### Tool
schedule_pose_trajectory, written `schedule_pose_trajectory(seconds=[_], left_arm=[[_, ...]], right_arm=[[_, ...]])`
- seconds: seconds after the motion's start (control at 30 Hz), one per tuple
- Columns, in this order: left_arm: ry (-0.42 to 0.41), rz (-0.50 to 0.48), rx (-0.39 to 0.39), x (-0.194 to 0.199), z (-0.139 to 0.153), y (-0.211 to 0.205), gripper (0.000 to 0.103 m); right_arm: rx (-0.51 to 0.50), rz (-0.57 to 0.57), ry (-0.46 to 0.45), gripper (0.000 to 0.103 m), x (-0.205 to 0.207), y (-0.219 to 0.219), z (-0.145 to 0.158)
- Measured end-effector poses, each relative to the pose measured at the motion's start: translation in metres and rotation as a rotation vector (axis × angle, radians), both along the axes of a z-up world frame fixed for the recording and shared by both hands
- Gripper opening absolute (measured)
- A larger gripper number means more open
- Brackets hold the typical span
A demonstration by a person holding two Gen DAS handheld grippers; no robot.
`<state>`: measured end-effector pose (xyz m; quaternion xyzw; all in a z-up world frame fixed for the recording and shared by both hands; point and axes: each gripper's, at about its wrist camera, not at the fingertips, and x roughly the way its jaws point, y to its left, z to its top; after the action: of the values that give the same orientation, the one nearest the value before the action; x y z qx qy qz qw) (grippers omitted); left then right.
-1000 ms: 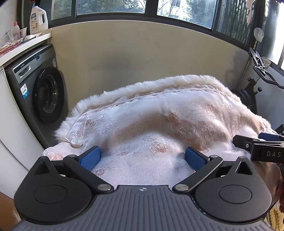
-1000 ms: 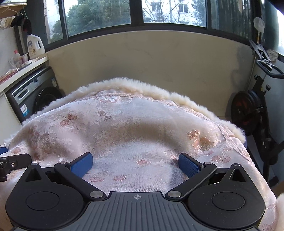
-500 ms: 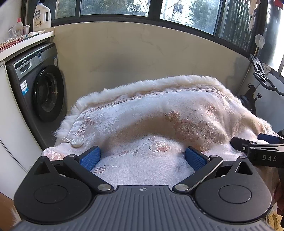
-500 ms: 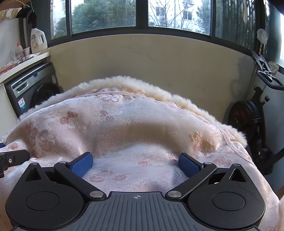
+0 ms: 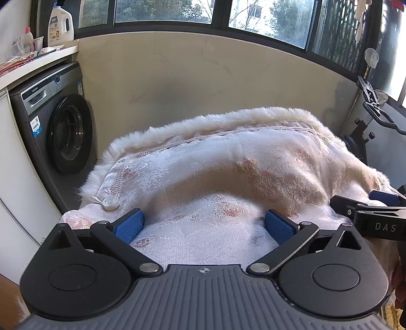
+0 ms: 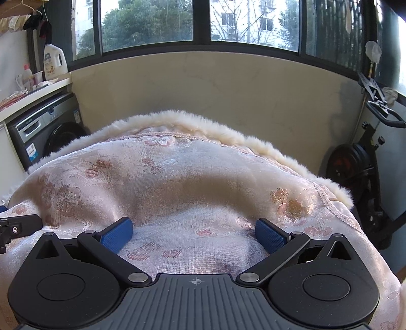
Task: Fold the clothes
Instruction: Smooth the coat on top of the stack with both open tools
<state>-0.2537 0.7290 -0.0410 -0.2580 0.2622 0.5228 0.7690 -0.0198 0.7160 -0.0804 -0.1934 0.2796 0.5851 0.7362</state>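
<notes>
A pale pink brocade garment (image 5: 228, 165) with flower patterns and cream fur trim (image 5: 215, 121) hangs draped over both grippers. A white knot button (image 5: 109, 203) sits on its left edge. My left gripper (image 5: 204, 220) is open, its blue pads (image 5: 129, 223) wide apart with the cloth lying across the gap. In the right wrist view the same garment (image 6: 177, 172) covers my right gripper (image 6: 194, 231), also open with cloth between its pads (image 6: 271, 234). The right gripper's finger (image 5: 368, 215) shows at the left view's right edge. What lies under the cloth is hidden.
A grey front-loading washing machine (image 5: 58, 127) stands at the left under a counter with a detergent bottle (image 5: 60, 24). An exercise bike (image 6: 360, 162) stands at the right. A beige low wall (image 5: 203, 76) under windows closes the far side.
Both views have tilted up a little, showing more window. The garment stays draped over both open grippers, its fur edge sitting slightly lower in frame.
</notes>
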Motion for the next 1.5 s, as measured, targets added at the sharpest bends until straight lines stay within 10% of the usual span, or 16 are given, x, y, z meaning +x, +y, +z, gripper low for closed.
schedule_pose_trajectory(seconds=[1.5], left_arm=[[0.088, -0.085, 0.016, -0.009, 0.015, -0.029, 0.103]], right_arm=[[-0.056, -0.152, 0.014, 0.102, -0.019, -0.042, 0.028]])
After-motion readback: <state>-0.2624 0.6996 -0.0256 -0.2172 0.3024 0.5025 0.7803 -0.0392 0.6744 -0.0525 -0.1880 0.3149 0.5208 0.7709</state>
